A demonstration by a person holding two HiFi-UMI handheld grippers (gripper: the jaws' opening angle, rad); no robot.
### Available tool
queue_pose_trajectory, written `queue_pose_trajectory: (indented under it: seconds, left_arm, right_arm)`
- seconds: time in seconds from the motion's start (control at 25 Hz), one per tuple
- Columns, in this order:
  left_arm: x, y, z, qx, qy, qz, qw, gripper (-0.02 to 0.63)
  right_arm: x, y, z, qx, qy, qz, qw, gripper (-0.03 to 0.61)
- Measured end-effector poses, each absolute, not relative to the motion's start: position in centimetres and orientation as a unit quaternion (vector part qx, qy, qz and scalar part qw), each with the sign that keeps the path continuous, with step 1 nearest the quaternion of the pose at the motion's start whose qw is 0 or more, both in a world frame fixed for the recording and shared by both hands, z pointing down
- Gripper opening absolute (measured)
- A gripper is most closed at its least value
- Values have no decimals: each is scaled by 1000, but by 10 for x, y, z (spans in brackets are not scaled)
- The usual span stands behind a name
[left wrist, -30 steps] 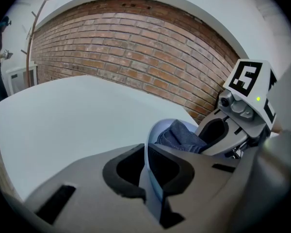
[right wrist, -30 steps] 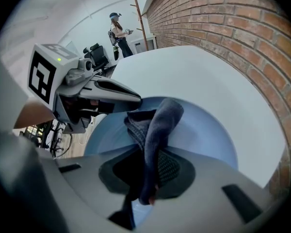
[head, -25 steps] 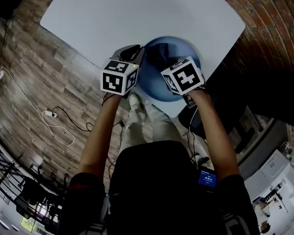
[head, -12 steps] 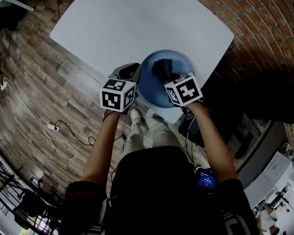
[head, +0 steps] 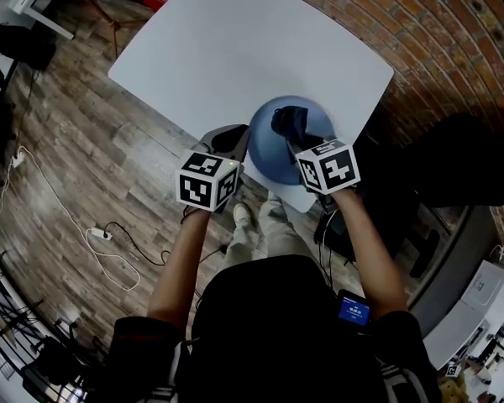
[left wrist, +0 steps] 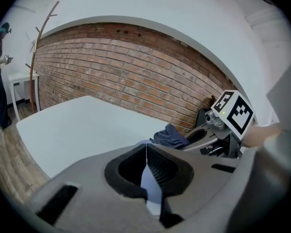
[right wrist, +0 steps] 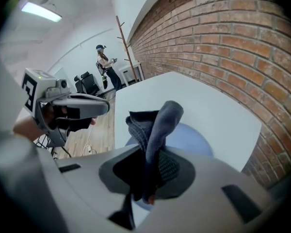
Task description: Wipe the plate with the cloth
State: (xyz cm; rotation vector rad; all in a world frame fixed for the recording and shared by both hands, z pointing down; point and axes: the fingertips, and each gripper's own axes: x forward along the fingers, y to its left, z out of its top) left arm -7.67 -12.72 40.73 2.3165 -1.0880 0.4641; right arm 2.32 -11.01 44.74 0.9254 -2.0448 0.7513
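Note:
A blue plate [head: 273, 154] lies near the front edge of the white table [head: 235, 49]. My left gripper [head: 242, 141] is shut on the plate's left rim; the thin pale rim [left wrist: 150, 183] shows between its jaws [left wrist: 146, 164]. My right gripper [head: 301, 145] is shut on a dark blue cloth [head: 291, 122], which is bunched up over the plate's far half. In the right gripper view the cloth [right wrist: 157, 125] rises out of the jaws [right wrist: 153, 171] above the plate [right wrist: 196, 140]. From the left gripper's camera the cloth [left wrist: 170, 136] hangs at the tip of the right gripper [left wrist: 208, 135].
A brick wall [head: 454, 49] runs close behind the table's right side. Cables [head: 101, 233] lie on the wooden floor at left. Far back in the room stand a person [right wrist: 104, 62], a coat stand [right wrist: 123, 42] and desks. The table's front edge lies just under both grippers.
The head view has shifted, so the table sits higher and further right. The right gripper has slid the cloth a little to the right over the plate. The left gripper keeps its hold on the rim.

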Motion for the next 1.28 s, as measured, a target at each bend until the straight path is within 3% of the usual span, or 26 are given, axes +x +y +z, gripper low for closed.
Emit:
queue_pose_trajectory:
  seconds: [0.88, 1.28]
  left_arm:
    - [-70, -74, 264, 902, -392, 101, 153, 20]
    - [-60, -55, 233, 910, -387, 83, 125, 20]
  right_arm:
    - [-13, -76, 265, 433, -860, 162, 216, 61]
    - [-23, -55, 226, 434, -871, 123, 192, 61]
